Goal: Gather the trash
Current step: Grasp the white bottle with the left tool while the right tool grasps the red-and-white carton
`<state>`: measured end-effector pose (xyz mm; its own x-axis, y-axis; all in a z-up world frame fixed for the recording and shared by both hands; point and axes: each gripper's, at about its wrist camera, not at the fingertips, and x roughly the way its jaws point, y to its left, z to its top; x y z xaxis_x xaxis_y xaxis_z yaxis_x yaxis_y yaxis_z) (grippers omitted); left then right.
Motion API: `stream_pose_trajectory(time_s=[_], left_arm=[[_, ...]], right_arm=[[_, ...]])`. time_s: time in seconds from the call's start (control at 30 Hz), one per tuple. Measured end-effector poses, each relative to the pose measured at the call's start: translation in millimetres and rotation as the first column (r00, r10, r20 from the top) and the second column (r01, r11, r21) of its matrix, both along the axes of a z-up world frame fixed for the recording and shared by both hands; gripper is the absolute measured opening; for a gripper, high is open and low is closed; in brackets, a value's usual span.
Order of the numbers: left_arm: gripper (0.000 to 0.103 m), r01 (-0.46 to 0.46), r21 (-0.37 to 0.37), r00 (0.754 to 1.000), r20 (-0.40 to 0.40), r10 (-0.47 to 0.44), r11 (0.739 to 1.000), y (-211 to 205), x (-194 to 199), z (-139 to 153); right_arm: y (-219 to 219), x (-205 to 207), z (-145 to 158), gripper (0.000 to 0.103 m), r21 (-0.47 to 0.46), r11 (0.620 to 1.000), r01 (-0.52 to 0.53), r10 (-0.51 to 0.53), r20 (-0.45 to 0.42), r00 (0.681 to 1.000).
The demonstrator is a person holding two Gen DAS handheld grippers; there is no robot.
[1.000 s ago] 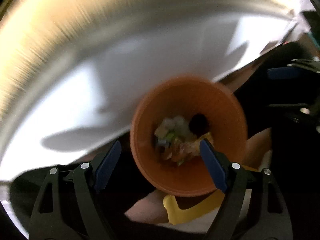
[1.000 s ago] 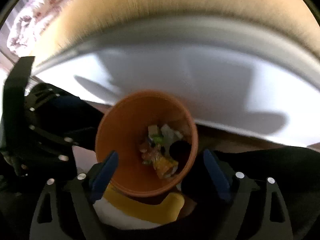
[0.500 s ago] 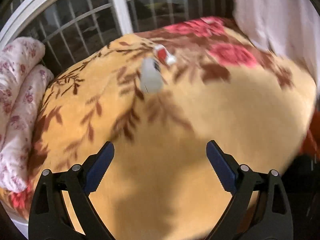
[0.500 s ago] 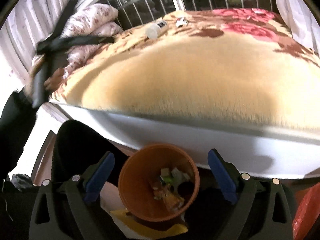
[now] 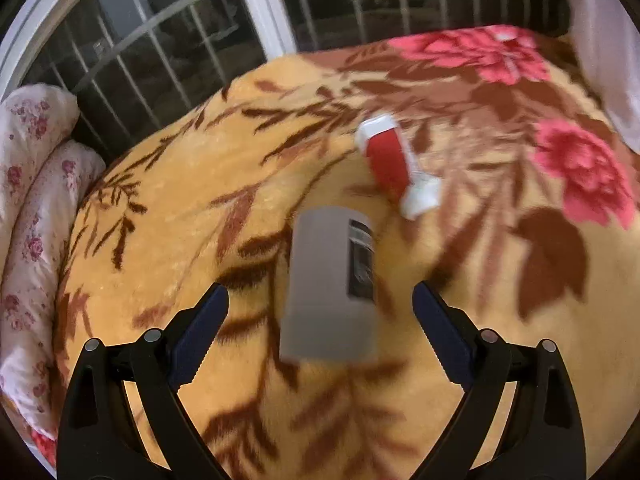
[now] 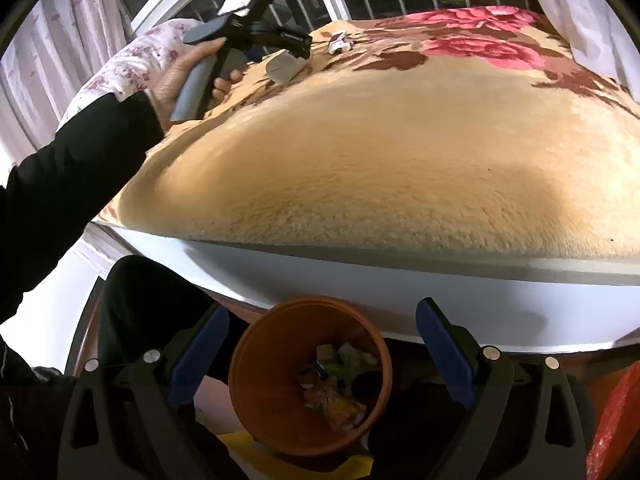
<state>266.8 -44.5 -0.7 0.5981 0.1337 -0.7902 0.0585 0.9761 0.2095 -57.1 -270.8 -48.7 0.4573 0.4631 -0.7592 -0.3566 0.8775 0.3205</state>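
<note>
**Item: pale grey carton** (image 5: 330, 284), trash, on the bed. Lies flat on the plush blanket (image 5: 500, 360), long side running away from the left wrist camera, a dark printed panel on its right face. Edges read soft from blur; it looks light and thin-walled. It sits between the spread fingers of the left gripper (image 5: 320, 320), touching neither pad.

**Second item: red-and-white wrapper** (image 5: 400, 168), just beyond the carton, crumpled, separate from it.

**Left gripper:** its jaws have just been opening and now stand wide, with nothing gripped. In the right wrist view it appears far across the bed, held by the person's hand (image 6: 180, 72), right over the carton (image 6: 286, 65).

**Right gripper** (image 6: 322, 352): its jaws have likewise just been opening; wide apart, nothing held. It hangs over the orange bin (image 6: 260, 392), which stands on the floor against the white bed frame (image 6: 400, 292) and already holds mixed scraps.

**Risks, judged:**
- The blanket is deep and yielding; pressing down could sink the carton, so the pads close on pile instead of card.
- A hard squeeze likely crushes the carton or squirts it sideways.
- A pad could snag the wrapper, dragging it along or flicking it off.
- The bin is well apart from the carton; a weak pinch may drop it on the carry.

**Surroundings:** floral pillows (image 5: 28, 208) at left, barred window (image 5: 180, 40) behind.
</note>
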Motion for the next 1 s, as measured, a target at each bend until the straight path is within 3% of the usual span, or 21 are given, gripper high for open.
stream_pose_trajectory(time_s=[0.07, 0.1, 0.13, 0.17, 0.37, 0.47, 0.6, 0.7, 0.77, 0.87, 1.0], left_arm=[[0.087, -0.033, -0.022, 0.999, -0.028, 0.032, 0.999, 6, 11, -8], [0.064, -0.058, -0.042, 0.997, -0.051, 0.056, 0.997, 11, 18, -13], [0.051, -0.064, -0.068, 0.995, -0.079, 0.058, 0.996, 14, 21, -18], [0.048, -0.079, -0.108, 0.993, -0.098, 0.069, 0.991, 18, 24, -21], [0.047, -0.083, -0.160, 0.996, -0.055, 0.075, 0.984, 23, -8, -10], [0.047, -0.033, -0.233, 0.999, -0.022, 0.029, 0.972, 26, -56, 8], [0.048, -0.007, -0.240, 1.000, 0.028, 0.014, 0.971, 26, -124, 18], [0.047, -0.046, -0.276, 0.998, 0.031, 0.056, 0.960, 35, -158, 13], [0.047, -0.074, -0.286, 0.996, 0.032, 0.087, 0.955, 38, -171, 6], [0.048, -0.092, -0.286, 0.994, 0.031, 0.105, 0.954, 37, -180, -5], [0.048, -0.095, -0.255, 0.991, 0.071, 0.117, 0.962, 32, -181, -13]], right_arm=[[-2, 0, 0, 0.093, 0.010, 1.000, 0.010, -0.010, -0.002, 1.000], [-2, 0, 0, 0.093, 0.015, 1.000, 0.014, -0.014, -0.003, 1.000], [-3, 0, 1, 0.093, 0.022, 1.000, 0.019, -0.019, -0.002, 1.000], [-4, 0, 3, 0.093, 0.028, 0.999, 0.023, -0.023, 0.000, 1.000], [-6, 5, 30, 0.093, 0.052, 0.999, 0.014, -0.016, 0.038, 0.999], [-6, 20, 54, 0.093, 0.062, 0.998, -0.014, 0.009, 0.080, 0.997], [0, 65, 82, 0.096, 0.017, 0.999, -0.029, 0.027, 0.136, 0.990], [12, 116, 94, 0.096, 0.008, 1.000, -0.030, 0.028, 0.148, 0.989], [19, 158, 100, 0.096, 0.052, 0.999, -0.014, 0.007, 0.126, 0.992], [31, 220, 103, 0.096, 0.163, 0.986, 0.015, -0.028, 0.077, 0.997], [58, 301, 101, 0.096, 0.175, 0.983, 0.063, -0.073, 0.052, 0.996]])
